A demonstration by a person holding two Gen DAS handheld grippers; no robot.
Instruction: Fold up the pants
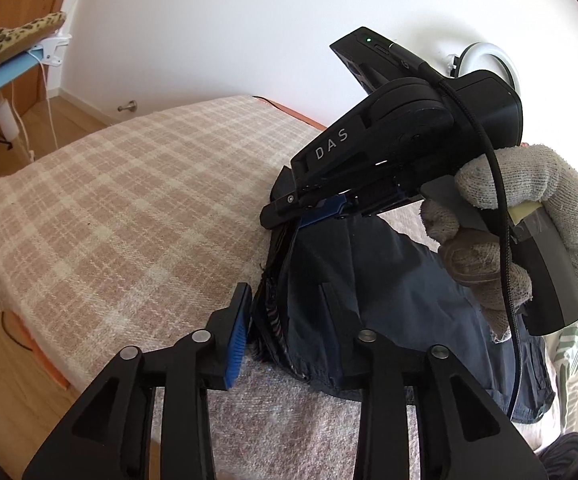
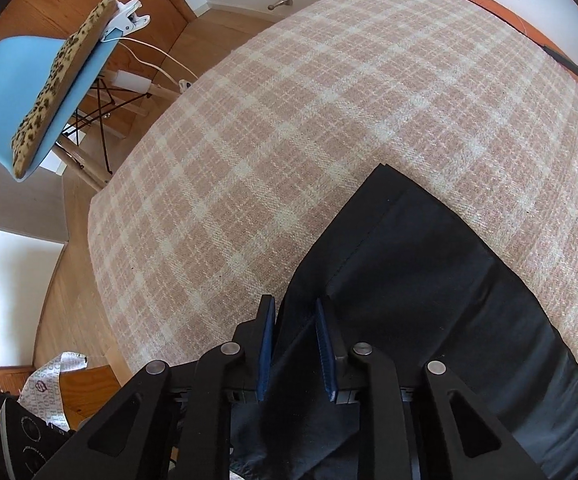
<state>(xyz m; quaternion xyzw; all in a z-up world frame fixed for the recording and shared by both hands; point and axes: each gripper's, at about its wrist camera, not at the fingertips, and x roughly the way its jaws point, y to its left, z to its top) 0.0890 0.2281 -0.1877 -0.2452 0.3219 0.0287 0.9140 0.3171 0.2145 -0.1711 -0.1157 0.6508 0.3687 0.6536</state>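
We find the dark pants (image 2: 429, 300) lying on the near right part of the plaid blanket (image 2: 329, 120), partly folded. Right gripper (image 2: 295, 344): fingers narrow, blue pads pinching a raised fold of the pants. Left gripper (image 1: 285, 312): fingers partly apart, straddling the waistband edge; we cannot tell whether they press it. A gloved hand (image 1: 529, 216) holds the right gripper.

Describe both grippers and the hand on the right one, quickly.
Both grippers are matte black linkages with silver pivot pins and blue ribbed pads on the fingers. The right gripper carries white "DAS" lettering, a green indicator light and a black braided cable. A grey-white knit glove covers the hand holding it.
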